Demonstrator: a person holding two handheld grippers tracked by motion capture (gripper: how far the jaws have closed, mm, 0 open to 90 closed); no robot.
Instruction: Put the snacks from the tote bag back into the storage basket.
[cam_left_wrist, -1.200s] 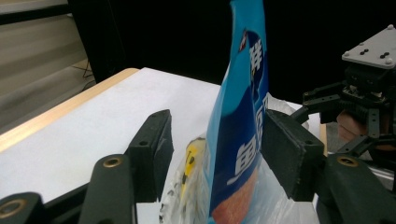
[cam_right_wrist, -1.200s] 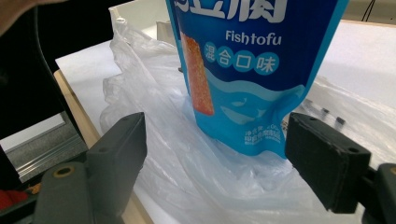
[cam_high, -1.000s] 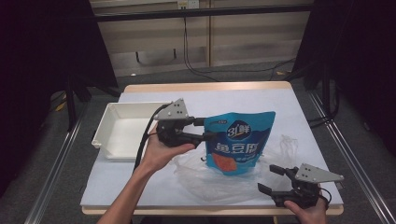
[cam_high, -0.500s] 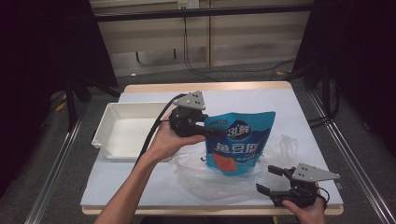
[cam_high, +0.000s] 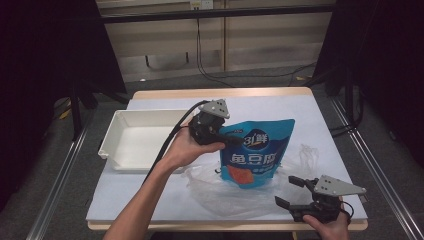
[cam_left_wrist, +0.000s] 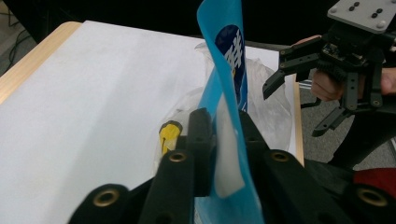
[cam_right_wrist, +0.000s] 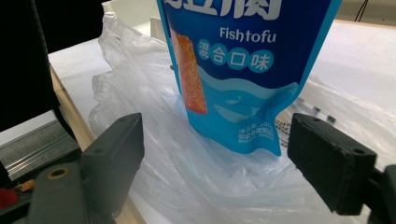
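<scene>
- Since a second ago, the left gripper (cam_high: 227, 140) is sitting farther from the white tray (cam_high: 116, 131) and nearer the table's far edge, and its jaws have just been closing on the blue fish tofu pouch (cam_high: 254, 152)
- Those jaws are now pinching the pouch's top left edge between them, as the left gripper view is showing (cam_left_wrist: 223, 140)
- Relative to the tray, the pouch is hanging just off its right side, upright, with its long axis running down toward the clear plastic bag (cam_high: 235, 187) lying beneath it
- Its lower end is dipping into or resting against that bag; which, I cannot tell
- Further right of the tray, at the near edge, the right gripper (cam_high: 289, 191) is waiting with jaws wide apart and nothing between them
- That gripper is pointing at the bag and is the nearer one to it, so opening the bag's mouth is probably falling to it
</scene>
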